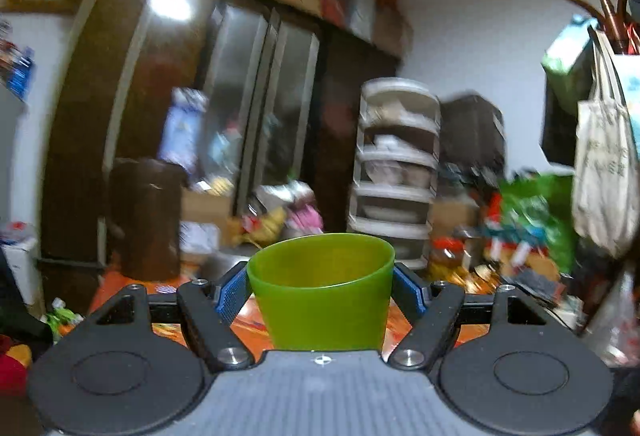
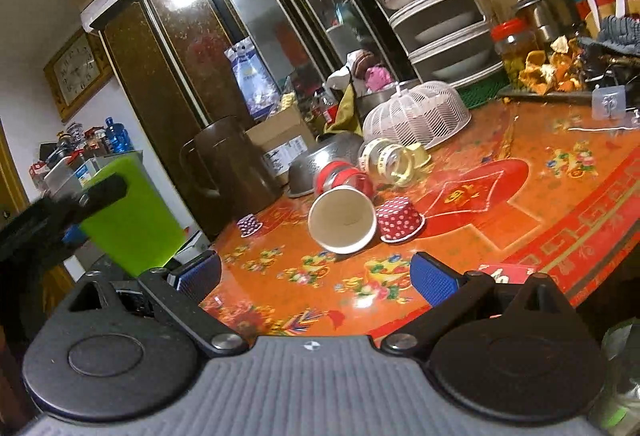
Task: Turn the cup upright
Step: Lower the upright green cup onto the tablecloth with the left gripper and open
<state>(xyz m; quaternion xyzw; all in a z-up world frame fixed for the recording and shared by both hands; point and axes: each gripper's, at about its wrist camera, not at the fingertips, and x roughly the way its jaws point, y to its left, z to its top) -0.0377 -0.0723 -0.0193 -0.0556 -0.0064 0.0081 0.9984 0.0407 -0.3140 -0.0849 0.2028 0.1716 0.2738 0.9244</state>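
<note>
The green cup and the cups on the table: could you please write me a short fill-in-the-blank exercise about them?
1. The left gripper is shut on the ____ cup, mouth up.
2. The white paper cup lies on its ____ on the table.
3. The red polka-dot cup stands mouth ____.
4. The right gripper holds ____.

Missing words: green; side; down; nothing

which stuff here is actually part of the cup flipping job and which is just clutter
Job: green cup, clamped mouth-up in the left gripper; right gripper, open.

Lying about: paper cup on its side, polka-dot cup upside down, mesh food cover, brown jug.
</note>
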